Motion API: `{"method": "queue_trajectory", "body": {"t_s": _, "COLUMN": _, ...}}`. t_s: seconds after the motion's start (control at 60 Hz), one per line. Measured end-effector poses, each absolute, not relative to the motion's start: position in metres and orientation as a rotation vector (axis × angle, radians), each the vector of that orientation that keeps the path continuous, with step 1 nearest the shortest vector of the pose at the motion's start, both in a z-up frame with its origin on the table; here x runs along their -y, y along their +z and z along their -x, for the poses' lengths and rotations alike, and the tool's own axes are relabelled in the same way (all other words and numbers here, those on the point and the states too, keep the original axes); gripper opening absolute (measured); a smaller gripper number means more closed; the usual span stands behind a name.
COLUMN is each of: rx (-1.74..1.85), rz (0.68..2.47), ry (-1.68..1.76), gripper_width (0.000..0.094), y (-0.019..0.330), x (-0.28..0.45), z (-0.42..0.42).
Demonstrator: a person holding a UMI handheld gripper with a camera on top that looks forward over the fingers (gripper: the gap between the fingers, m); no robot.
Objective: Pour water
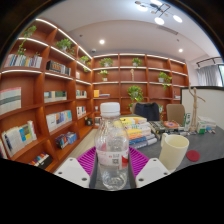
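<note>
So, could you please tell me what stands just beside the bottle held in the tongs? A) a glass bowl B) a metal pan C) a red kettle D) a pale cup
D: a pale cup stands on the table beside the water bottle, which the tongs grip.

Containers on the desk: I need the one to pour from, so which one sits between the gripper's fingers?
The clear plastic water bottle, upright with its cap on, stands between the fingers of the gripper. The pale cup stands apart, beside the bottle and outside the fingers.
</note>
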State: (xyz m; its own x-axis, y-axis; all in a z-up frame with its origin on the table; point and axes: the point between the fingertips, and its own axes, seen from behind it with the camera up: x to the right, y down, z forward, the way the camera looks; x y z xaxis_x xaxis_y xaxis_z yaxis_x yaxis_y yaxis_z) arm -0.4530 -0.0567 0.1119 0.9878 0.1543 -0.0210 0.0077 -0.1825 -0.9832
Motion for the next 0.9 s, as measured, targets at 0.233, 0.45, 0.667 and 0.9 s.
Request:
{"method": "queue_trajectory", "body": {"t_s": 0.233, "rx": 0.082, "rz": 1.740, "ry": 0.186, "gripper_width": 0.0354, "y": 0.112, "x": 0.056, "z": 0.446}}
{"method": "queue_trajectory", "body": {"t_s": 0.45, "rx": -0.151, "rz": 1.757, "ry": 0.475, "gripper_width": 0.0353, "y": 0.123, "x": 0.053, "z": 0.441}}
{"method": "queue_trajectory", "body": {"t_s": 0.667, "rx": -0.652, "rz": 1.525, "ry": 1.073, "gripper_width": 0.0352, "y": 0.164, "x": 0.045, "z": 0.422}}
{"method": "queue_trajectory", "body": {"t_s": 0.9, "rx": -1.033, "rz": 1.259, "ry": 1.426, "gripper_width": 0.0353, "y": 0.197, "x": 0.029, "z": 0.386}}
